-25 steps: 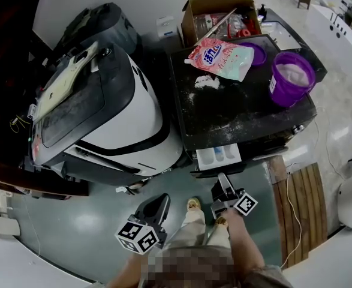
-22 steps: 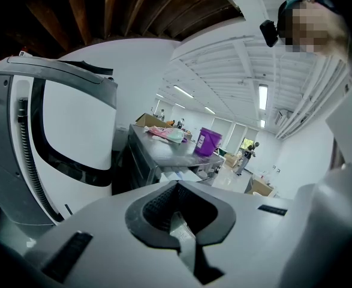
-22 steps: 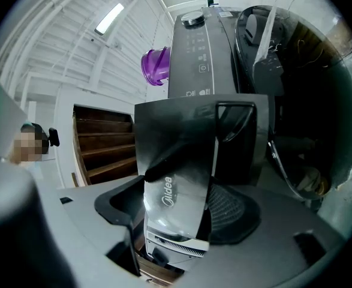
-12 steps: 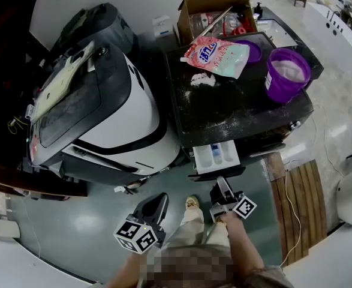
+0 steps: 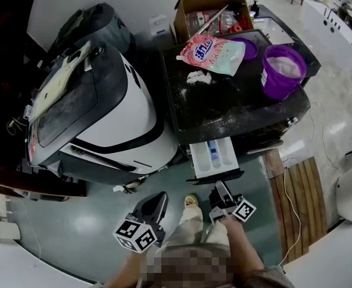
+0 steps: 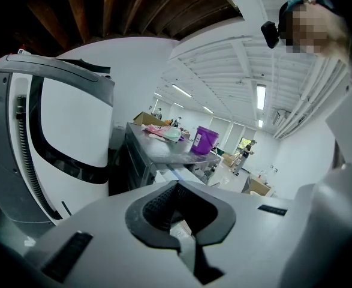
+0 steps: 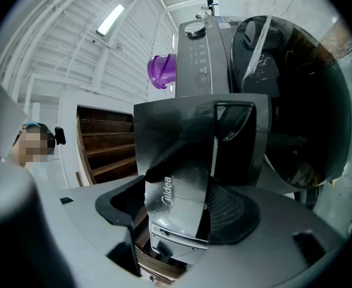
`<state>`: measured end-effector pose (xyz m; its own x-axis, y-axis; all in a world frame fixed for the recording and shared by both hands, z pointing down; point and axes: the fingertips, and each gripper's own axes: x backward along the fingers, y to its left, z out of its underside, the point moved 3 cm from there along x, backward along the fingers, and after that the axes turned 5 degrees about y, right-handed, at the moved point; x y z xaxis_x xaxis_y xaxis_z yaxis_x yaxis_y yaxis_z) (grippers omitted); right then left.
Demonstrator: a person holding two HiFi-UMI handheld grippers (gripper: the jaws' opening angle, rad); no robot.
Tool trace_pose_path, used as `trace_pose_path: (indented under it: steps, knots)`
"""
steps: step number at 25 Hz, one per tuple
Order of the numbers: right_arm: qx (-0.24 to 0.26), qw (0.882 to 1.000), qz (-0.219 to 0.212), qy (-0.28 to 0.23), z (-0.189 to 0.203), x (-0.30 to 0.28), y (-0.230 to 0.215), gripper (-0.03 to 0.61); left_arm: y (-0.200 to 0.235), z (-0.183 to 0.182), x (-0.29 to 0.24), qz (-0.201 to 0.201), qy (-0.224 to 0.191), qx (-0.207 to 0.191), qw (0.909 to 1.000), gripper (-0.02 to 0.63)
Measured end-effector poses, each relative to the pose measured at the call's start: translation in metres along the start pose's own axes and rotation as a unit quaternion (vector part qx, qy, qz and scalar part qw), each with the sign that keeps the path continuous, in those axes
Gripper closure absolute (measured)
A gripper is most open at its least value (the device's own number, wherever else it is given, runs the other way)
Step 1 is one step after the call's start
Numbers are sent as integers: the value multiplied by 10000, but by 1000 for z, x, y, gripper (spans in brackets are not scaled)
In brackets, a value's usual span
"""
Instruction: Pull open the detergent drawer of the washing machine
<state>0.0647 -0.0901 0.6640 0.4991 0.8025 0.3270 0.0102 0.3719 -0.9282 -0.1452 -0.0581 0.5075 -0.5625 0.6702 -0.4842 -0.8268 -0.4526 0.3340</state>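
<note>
The dark-topped washing machine (image 5: 235, 104) has its detergent drawer (image 5: 213, 153) pulled out towards me, and the white compartments show. My right gripper (image 5: 219, 188) is shut on the drawer's silver front panel (image 7: 178, 173). In the right gripper view that panel fills the gap between the ribbed pads (image 7: 232, 212) of my right gripper (image 7: 178, 204). My left gripper (image 5: 155, 204) hangs low to the left of the drawer, away from the machine. In the left gripper view the jaws of the left gripper (image 6: 174, 207) meet with nothing between them.
A white-and-black machine (image 5: 104, 113) stands to the left. On the washer top are a purple bucket (image 5: 282, 71), a pink detergent bag (image 5: 210, 54) and spilt white powder (image 5: 198, 77). A cardboard box (image 5: 208, 14) sits behind it. A wooden pallet (image 5: 301, 203) lies at the right.
The drawer has slid further out of the machine towards me, with the right gripper still on its front. The left gripper has kept its place.
</note>
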Motion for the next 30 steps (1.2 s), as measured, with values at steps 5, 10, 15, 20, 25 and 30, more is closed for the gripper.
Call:
trace_pose_path:
  steps: [5, 10, 15, 20, 25, 30]
  knots:
    - [-8, 10000, 21, -25, 2, 8, 5, 272, -3, 3, 0, 36, -13, -2, 10000, 594]
    - [-4, 10000, 15, -49, 2, 11, 7, 273, -6, 6, -3, 61, 12, 14, 10000, 594]
    - [-35, 10000, 20, -27, 3, 12, 5, 272, -6, 6, -4, 69, 8, 40, 10000, 594]
    - [9, 9999, 21, 101, 4, 13, 0, 261, -5, 5, -6, 55, 23, 61, 10000, 594]
    - [49, 9998, 19, 174, 3, 12, -1, 259, -3, 7, -11, 79, 58, 83, 9999, 594]
    - [78, 9990, 253, 352, 2, 19, 2, 255, -5, 6, -23, 185, 77, 123, 9997, 594]
